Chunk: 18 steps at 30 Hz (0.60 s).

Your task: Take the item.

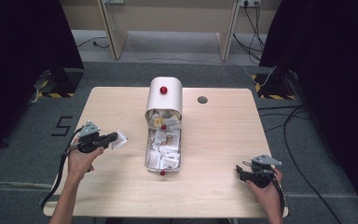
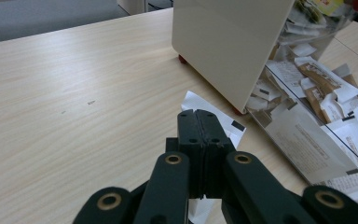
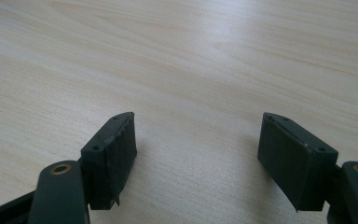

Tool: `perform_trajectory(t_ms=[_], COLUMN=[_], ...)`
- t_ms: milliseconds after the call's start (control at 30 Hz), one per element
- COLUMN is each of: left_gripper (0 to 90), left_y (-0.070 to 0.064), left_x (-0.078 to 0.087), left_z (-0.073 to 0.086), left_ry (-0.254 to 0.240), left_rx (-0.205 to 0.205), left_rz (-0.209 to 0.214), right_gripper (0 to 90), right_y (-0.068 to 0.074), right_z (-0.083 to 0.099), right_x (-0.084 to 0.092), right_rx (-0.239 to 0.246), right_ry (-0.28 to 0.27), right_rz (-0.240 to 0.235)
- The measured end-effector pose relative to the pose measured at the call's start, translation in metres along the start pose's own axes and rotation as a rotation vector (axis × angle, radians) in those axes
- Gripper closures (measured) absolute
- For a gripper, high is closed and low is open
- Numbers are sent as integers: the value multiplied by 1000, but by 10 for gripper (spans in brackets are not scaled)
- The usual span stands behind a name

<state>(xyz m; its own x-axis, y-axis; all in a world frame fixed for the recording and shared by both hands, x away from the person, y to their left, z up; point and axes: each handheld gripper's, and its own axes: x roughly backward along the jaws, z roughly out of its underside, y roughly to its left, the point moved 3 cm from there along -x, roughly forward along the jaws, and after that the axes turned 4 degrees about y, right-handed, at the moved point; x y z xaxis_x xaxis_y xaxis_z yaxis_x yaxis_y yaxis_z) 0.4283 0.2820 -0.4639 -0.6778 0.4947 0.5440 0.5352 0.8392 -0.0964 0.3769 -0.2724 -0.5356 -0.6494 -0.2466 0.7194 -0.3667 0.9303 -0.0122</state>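
My left gripper (image 1: 115, 137) is at the table's left side, shut on a white paper packet (image 1: 120, 139) held just above the wood. In the left gripper view the jaws meet at the left gripper's tips (image 2: 198, 114) and the packet (image 2: 193, 101) sticks out beyond and below them. To its right lies a cream cover (image 1: 164, 95) with a clear tray (image 1: 163, 151) pulled out toward me, full of several paper sachets (image 2: 326, 98). My right gripper (image 1: 239, 171) rests near the front right corner, open, with bare wood between the jaws of the right gripper (image 3: 198, 154).
The wooden table (image 1: 219, 140) has a round cable hole (image 1: 202, 99) at the back right. Red knobs sit on the cover (image 1: 163, 90) and at the tray's near end (image 1: 162, 173). Cables and dark curtains lie beyond the table's edges.
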Motion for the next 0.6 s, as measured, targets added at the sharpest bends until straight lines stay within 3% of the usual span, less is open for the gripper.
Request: perform_trajectory(t_ms=[100, 600], left_gripper=[886, 885], left_y=[3, 11], left_x=[-2, -22], left_z=[-1, 11], left_ry=[-8, 41], left_rx=[18, 31], left_rz=[6, -7], right_gripper=[286, 286], right_y=[0, 0], right_z=[0, 0], right_x=[0, 0], right_rx=[-1, 0], right_ry=[0, 0], right_rz=[0, 0])
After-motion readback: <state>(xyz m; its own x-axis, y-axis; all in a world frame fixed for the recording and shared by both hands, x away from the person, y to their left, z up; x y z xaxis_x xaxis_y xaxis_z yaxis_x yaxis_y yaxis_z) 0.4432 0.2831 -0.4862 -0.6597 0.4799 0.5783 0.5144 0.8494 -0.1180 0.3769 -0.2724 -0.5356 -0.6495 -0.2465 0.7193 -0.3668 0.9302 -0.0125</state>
